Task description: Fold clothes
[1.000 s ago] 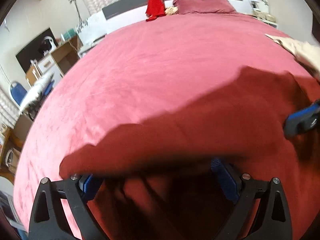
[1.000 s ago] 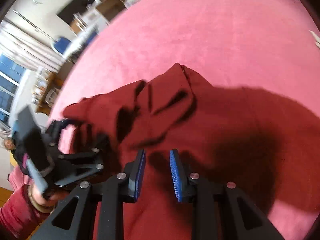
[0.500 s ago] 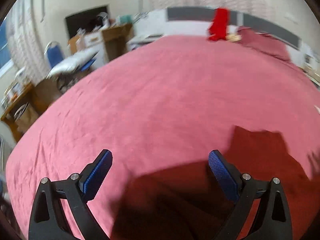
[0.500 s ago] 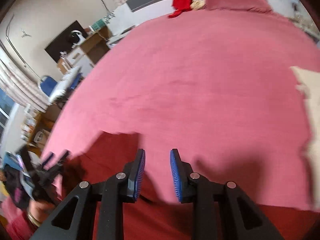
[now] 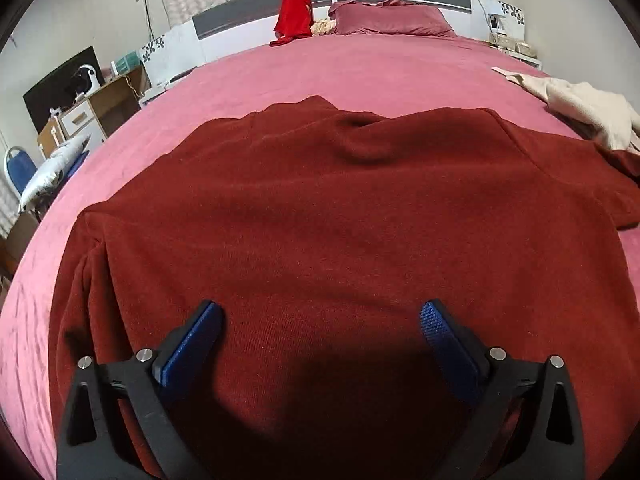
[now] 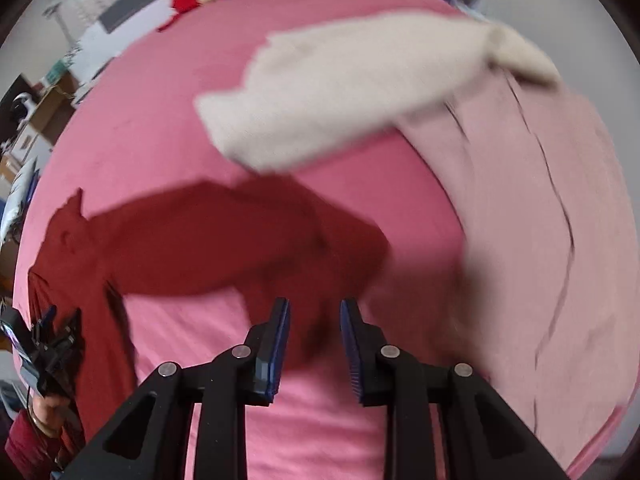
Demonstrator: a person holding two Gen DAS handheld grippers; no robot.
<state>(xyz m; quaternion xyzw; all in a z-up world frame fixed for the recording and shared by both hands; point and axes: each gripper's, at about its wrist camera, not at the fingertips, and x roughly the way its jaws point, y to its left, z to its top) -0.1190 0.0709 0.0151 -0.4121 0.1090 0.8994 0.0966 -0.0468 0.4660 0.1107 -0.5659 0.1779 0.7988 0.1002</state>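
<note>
Blurred cream garment (image 6: 344,92) beyond dark red garment (image 6: 224,240) — seemingly apart

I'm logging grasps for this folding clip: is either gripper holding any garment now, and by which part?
Neither. The left gripper is open above the dark red sweater; the right gripper has nothing between its pads.

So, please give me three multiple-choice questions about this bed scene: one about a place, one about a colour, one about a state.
1. Where does the cream garment lie on the bed?
A. right side
B. on the pillow
C. left edge

2. What colour is the big garment spread in front of the left gripper?
A. cream
B. dark red
C. blue

3. How do the left gripper's jaws stand?
A. clamped on cloth
B. wide open, holding nothing
C. out of view

Answers:
1 A, it sits by the right edge.
2 B, the cloth is dark red.
3 B, its blue pads stand far apart.
</note>
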